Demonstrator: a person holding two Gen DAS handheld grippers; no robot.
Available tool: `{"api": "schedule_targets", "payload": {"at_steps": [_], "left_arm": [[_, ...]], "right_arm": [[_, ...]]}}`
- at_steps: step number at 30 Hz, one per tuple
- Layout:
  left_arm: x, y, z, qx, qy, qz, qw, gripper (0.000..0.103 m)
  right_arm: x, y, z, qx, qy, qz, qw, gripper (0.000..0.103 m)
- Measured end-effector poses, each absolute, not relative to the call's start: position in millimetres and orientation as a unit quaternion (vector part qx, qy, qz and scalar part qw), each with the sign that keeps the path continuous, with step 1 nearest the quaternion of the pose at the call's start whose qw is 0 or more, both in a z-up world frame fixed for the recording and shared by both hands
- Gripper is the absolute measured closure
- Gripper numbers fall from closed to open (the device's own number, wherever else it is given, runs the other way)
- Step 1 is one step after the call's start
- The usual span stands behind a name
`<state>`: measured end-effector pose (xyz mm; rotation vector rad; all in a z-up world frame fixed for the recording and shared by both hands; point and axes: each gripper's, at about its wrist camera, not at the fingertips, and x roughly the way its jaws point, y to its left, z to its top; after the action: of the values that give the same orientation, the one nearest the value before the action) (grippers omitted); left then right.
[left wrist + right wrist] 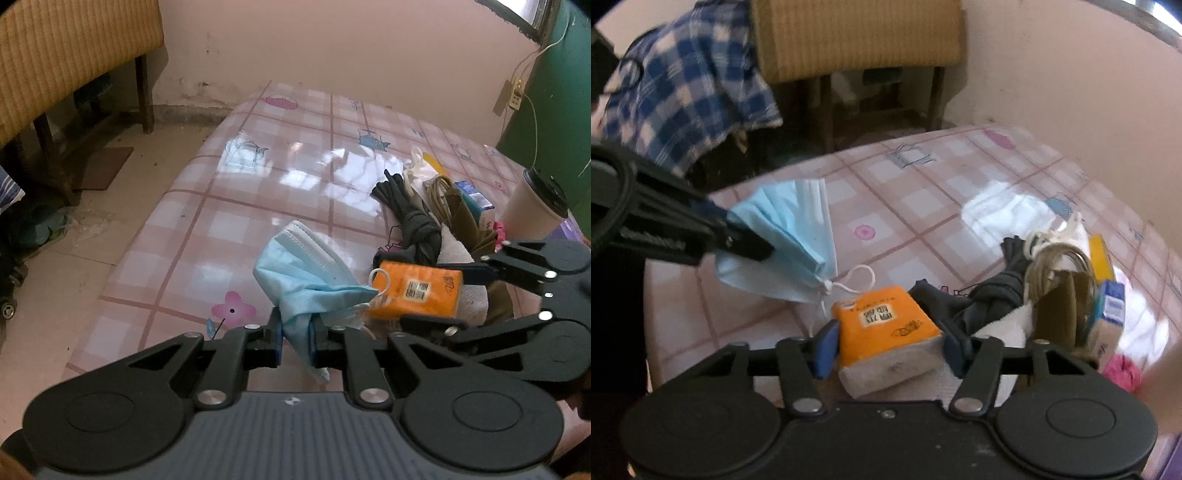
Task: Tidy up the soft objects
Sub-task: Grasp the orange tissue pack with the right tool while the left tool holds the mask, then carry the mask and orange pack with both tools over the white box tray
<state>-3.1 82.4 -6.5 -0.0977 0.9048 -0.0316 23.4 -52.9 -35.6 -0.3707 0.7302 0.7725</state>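
Observation:
My left gripper (pixel 297 341) is shut on a light blue face mask (pixel 303 273) and holds it above the pink checked table (pixel 229 206). The mask also shows in the right wrist view (pixel 790 236), with the left gripper's fingers (pixel 738 236) pinching it. My right gripper (pixel 890 347) stands around an orange tissue pack (pixel 882 325), its blue pads at both sides of the pack; whether they press it I cannot tell. The pack also shows in the left wrist view (pixel 417 291), with the right gripper (pixel 454 295) on it.
A pile lies behind the pack: knotted black cloth (pixel 413 218), white towel (pixel 469 295), olive strap (pixel 1060 306), coiled cord (pixel 439 188), small blue box (pixel 1112 306), pink scrunchie (pixel 1123 369). A paper cup with black lid (pixel 532 206) stands right. A chair (pixel 857 40) and checked shirt (pixel 687 85) are beyond the table.

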Motion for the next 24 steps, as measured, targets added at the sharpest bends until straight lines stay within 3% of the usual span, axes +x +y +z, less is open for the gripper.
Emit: {"api": "schedule_targets", "payload": {"at_steps": [24], "left_arm": [[9,-9,31,-0.012,0.398,-0.098,0.912,0.087]], "right_arm": [[-42,-172,44,-0.008,0.262,0.127,0.957,0.042]]}}
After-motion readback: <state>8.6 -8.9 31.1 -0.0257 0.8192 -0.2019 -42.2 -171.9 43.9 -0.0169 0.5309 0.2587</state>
